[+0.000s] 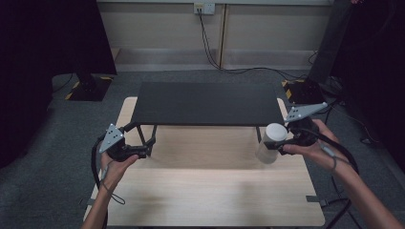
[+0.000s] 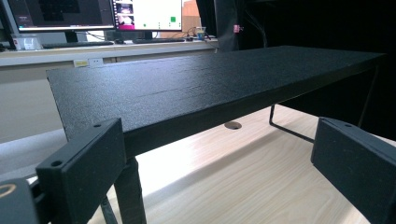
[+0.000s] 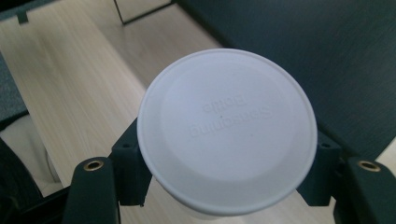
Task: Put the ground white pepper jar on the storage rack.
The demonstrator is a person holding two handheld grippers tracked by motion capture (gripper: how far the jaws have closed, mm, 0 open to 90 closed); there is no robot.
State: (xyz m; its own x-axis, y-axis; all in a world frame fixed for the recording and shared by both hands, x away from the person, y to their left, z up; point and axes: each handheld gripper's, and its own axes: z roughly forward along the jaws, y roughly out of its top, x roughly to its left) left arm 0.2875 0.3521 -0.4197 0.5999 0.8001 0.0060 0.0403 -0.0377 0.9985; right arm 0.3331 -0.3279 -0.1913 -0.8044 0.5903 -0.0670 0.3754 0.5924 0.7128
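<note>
A clear jar with a white lid [image 1: 272,143] hangs above the wooden table [image 1: 205,191] by the right front corner of a black raised shelf [image 1: 205,102]. My right gripper [image 1: 285,141] is shut on it just under the lid. In the right gripper view the white lid [image 3: 227,130] sits between the two black jaws, with faint raised lettering on top. My left gripper [image 1: 145,149] is open at the shelf's left front corner, holding nothing. In the left gripper view the shelf [image 2: 210,79] lies just ahead, its near corner over the left jaw.
The shelf stands on thin black metal legs [image 1: 143,136] over the back half of the table. Grey carpet [image 1: 57,143] surrounds the table. A dark stand [image 1: 88,86] is at far left, cables and a wall socket [image 1: 204,8] at the back. Monitors [image 2: 93,14] sit beyond the shelf.
</note>
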